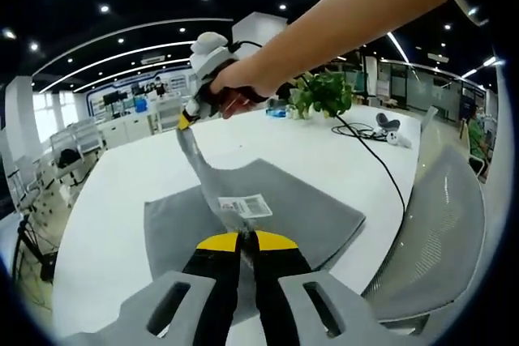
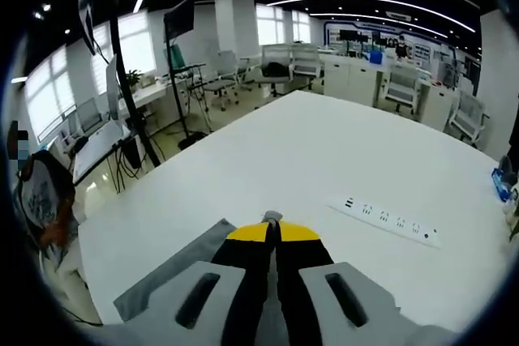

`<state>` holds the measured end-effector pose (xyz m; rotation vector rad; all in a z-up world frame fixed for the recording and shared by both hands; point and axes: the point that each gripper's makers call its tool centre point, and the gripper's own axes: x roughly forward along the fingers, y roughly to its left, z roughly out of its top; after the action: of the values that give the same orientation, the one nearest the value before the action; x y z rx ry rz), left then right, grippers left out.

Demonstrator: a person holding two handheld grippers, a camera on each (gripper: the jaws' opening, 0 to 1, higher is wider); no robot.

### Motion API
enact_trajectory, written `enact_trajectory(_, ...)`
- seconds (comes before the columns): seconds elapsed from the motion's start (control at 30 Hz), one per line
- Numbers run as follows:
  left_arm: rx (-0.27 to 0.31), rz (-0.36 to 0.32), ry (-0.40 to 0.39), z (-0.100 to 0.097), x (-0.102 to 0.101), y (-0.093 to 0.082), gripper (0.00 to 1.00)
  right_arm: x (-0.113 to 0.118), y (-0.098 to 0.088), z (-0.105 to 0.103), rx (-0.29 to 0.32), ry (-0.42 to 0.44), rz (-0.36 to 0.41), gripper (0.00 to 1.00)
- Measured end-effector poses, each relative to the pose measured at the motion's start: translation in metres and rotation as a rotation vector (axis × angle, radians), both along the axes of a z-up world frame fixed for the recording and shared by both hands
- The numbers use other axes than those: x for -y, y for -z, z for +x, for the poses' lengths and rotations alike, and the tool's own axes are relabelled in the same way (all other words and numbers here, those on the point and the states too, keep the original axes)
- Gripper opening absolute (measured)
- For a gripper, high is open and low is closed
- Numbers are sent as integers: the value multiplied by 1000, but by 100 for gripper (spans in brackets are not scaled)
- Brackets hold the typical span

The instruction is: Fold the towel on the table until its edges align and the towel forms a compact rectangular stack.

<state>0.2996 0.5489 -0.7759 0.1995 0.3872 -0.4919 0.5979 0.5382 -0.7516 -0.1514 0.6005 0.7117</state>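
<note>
We have the grey towel (image 1: 284, 200) lying on the white bench (image 1: 122, 216), its white label (image 1: 246, 206) near our left claw (image 1: 246, 239), which is pressed together on the towel's near edge. Our right claw (image 1: 188, 119) pinches another edge, lifted above the bench; a power strip (image 2: 391, 220) lies well apart.

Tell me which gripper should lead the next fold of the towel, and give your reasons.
Neither alone: both are shut on the grey towel. The right gripper probably leads, since it already holds its corner raised above the table, while the left gripper pinches the edge by the label, lower.
</note>
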Motion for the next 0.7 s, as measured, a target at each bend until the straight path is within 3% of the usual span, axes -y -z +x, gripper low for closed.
enact_trajectory(0.7, -47, -11, -5, -4, -25, 22, 5, -37, 22, 0, -27, -14, -6, 0)
